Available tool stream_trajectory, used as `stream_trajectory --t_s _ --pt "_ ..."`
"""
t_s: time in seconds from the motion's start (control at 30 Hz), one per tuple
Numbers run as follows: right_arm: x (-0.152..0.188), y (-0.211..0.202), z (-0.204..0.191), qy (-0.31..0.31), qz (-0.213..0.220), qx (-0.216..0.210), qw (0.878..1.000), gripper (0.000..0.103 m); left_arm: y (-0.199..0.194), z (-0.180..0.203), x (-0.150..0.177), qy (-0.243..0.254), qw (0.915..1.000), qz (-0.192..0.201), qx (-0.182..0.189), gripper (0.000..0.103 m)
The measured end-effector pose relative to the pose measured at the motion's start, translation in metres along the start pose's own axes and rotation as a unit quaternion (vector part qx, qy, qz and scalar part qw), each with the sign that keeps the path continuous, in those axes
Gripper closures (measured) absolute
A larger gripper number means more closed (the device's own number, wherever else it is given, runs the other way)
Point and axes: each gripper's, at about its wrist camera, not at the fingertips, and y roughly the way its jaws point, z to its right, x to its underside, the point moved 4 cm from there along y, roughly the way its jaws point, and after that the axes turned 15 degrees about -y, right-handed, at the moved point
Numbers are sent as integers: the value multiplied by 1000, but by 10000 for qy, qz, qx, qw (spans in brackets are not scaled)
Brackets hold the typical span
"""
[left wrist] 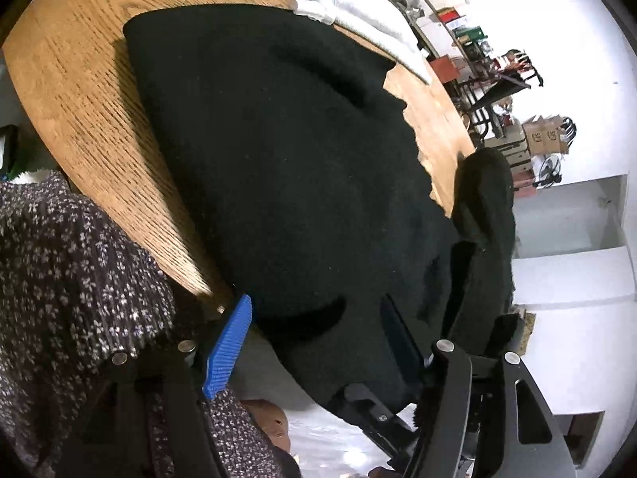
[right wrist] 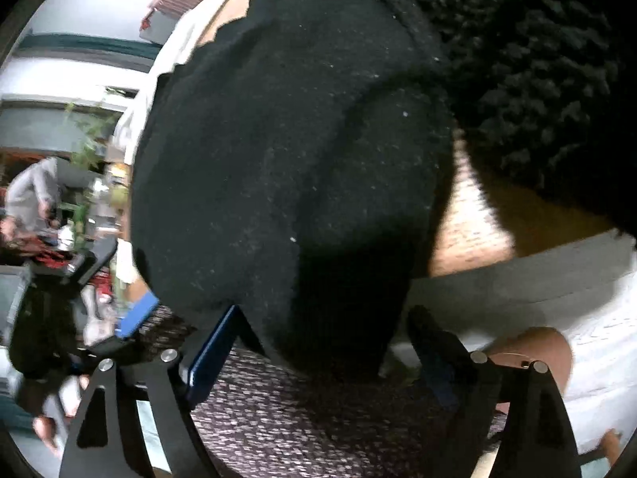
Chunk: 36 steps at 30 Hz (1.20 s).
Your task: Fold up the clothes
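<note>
Below the near edge of the wooden table [left wrist: 79,79], against floral-print clothing [left wrist: 79,271] worn by the person: left gripper [left wrist: 316,306], spread wide, straddling the overhanging lip of the black garment [left wrist: 278,159]. Blue ribbed pad [left wrist: 229,346] just beside the cloth's left margin, perhaps brushing it, not pressing; opposite finger dark against the fabric, contact impossible to tell. No pinch, nothing held. Further along that same table edge: right gripper [right wrist: 326,312], likewise wide apart, with the garment's hanging bulge sagging down between its fingers [right wrist: 211,358] and no squeeze visible there either. Probably so positioned to catch the near hem from both ends at once and carry it over, hence the overhang left off the table edge for easy access from beneath. Up on the table top: bulk of the black garment, lying fairly flat, scalloped trim along one side, a shallow ridge across the middle. At the right end of the table, a loose black flap [left wrist: 485,207] standing up, probably a sleeve. At the table's far side, white cloth [left wrist: 358,4], touching the garment's far corner. Beyond the table, shelves and boxes [left wrist: 537,135].
</note>
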Motion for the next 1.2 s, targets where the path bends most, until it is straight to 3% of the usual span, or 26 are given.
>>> stream_trajectory --t_s 0.1,0.13,0.17,0.2,0.27,0.37,0.53,0.67,0.83,0.97,1.07,1.2 --pt "-3 -5 -3 31 196 -308 9993 14 -2 0 3 -78 9998 26 169 34" --pt "-4 -7 -3 50 261 -405 9988 22 -2 2 5 -100 9997 23 240 34" --pt "-4 -8 -2 81 294 -454 9985 42 -2 3 7 -122 9994 19 311 33" --pt "-5 -8 -1 89 278 -441 9986 54 -2 4 8 -144 9992 16 382 32" --pt "-4 -11 -6 24 280 -512 9983 67 1 5 14 -148 9995 -26 274 30" --pt "-4 -18 -17 -59 318 -461 9984 69 6 5 24 -115 9999 -47 -11 30" --pt "-21 -36 -46 -563 617 -145 9964 73 13 4 39 -463 9979 -280 364 30" --pt "-34 -55 -62 -912 845 -143 9921 73 22 9 48 -434 9982 -187 367 29" --pt "-43 -70 -81 -1318 1056 -8 9856 74 35 -1 43 -1390 9831 -382 1131 28" --pt "-42 -68 -80 -1277 911 148 9875 74 46 -6 35 -1707 9821 -252 750 28" --pt "-38 -69 -73 -1069 797 112 9910 74 55 2 27 -1636 9852 -219 469 28" --pt "-33 -71 -65 -969 649 208 9930 74 76 18 24 -1597 9843 -617 436 28"
